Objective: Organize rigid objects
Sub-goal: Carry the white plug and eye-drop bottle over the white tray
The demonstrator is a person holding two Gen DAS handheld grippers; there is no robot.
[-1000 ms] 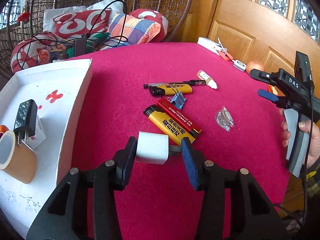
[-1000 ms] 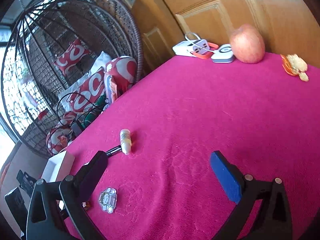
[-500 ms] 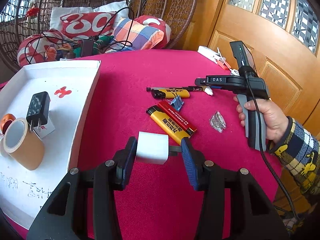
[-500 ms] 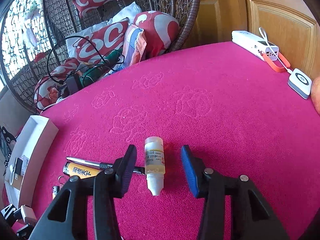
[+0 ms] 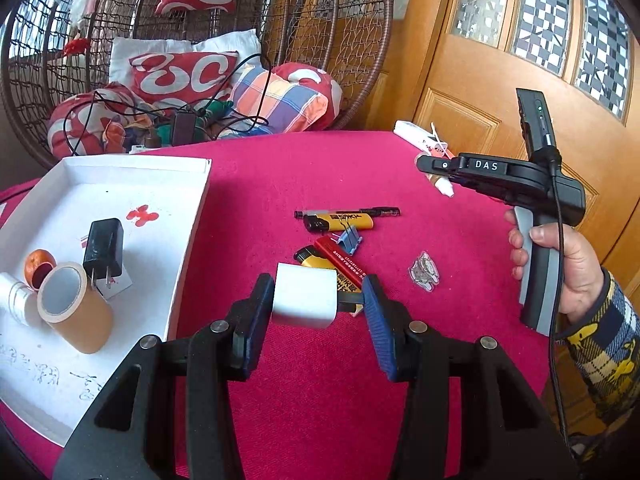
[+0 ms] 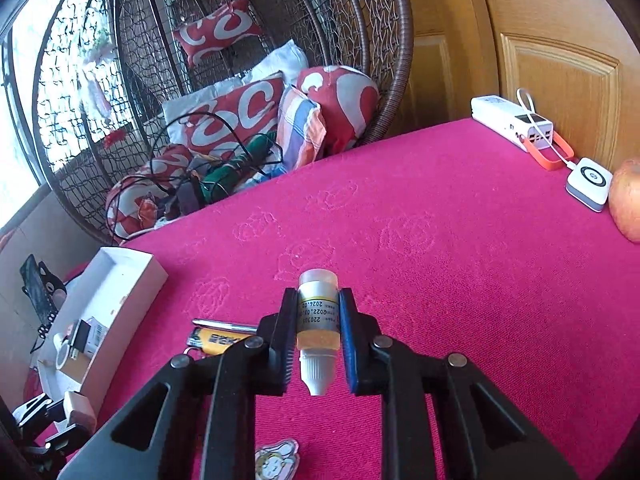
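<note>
The left tool (image 5: 316, 308) holding the white rounded plastic block (image 5: 305, 300) is nearer the white cardboard tray (image 5: 188, 216) at the surface's left edge; the right tool (image 6: 318, 344) clamps the small amber dropper bottle (image 6: 318, 320), its long axis along the jaws.

White shallow cardboard tray (image 5: 188, 216) at left on red-cloth worktop (image 5: 280, 168); in it black plug charger (image 5: 102, 248), tan tape roll (image 5: 76, 308) nearer. Right of tray: yellow lighter (image 5: 340, 222), black pen (image 5: 352, 212) just behind, blue binder clip (image 5: 350, 238) in front. White power bank (image 6: 512, 126) far right.
</note>
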